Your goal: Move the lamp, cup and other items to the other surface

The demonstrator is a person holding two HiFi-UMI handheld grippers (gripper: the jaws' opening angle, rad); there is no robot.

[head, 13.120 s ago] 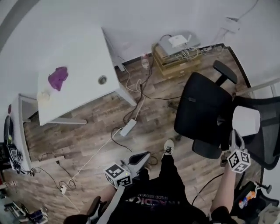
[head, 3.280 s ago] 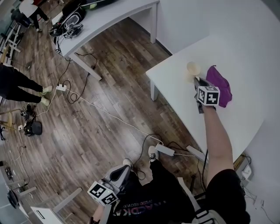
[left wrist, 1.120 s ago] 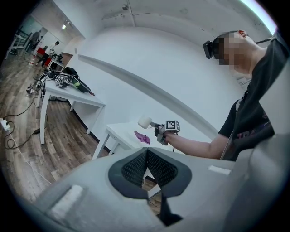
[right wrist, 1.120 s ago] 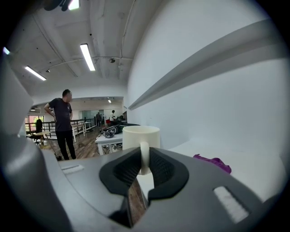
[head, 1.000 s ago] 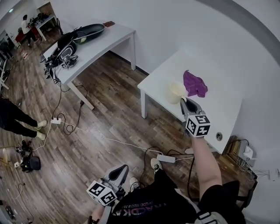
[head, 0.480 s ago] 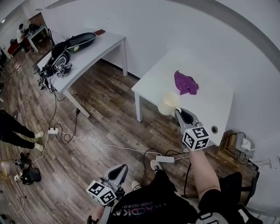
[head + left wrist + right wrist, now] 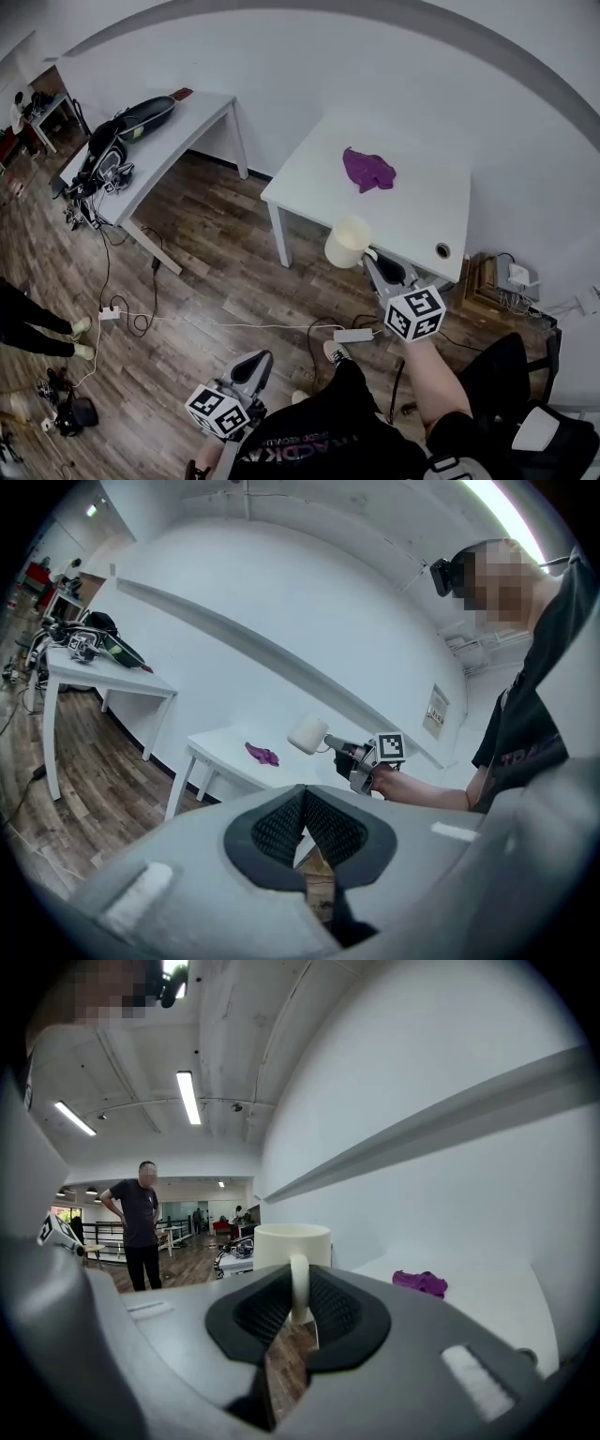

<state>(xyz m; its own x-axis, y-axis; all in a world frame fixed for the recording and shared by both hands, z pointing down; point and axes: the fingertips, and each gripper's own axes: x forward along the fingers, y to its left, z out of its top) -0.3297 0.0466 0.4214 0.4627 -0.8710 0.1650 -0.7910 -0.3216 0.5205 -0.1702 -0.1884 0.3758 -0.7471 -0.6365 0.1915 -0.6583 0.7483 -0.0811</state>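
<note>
My right gripper (image 7: 375, 265) is shut on the handle of a cream cup (image 7: 346, 242), which hangs in the air off the near edge of the white table (image 7: 412, 211). In the right gripper view the cup (image 7: 292, 1246) stands upright with its handle pinched between the pads. A purple cloth (image 7: 367, 170) lies on that table and also shows in the right gripper view as the cloth (image 7: 420, 1282). My left gripper (image 7: 253, 367) is low by my body, shut with nothing in it. From the left gripper view the cup (image 7: 307, 734) and right gripper (image 7: 342, 748) show ahead.
A second white desk (image 7: 192, 112) with a black bag and gear (image 7: 131, 127) stands at the left. Cables and a power strip (image 7: 352, 336) lie on the wood floor. A black chair (image 7: 511, 361) is at the right. A person (image 7: 140, 1223) stands further off.
My right gripper has drawn the cup back off the white table toward me. The view has swung, so the table sits further from the cup. The left gripper has barely shifted.
</note>
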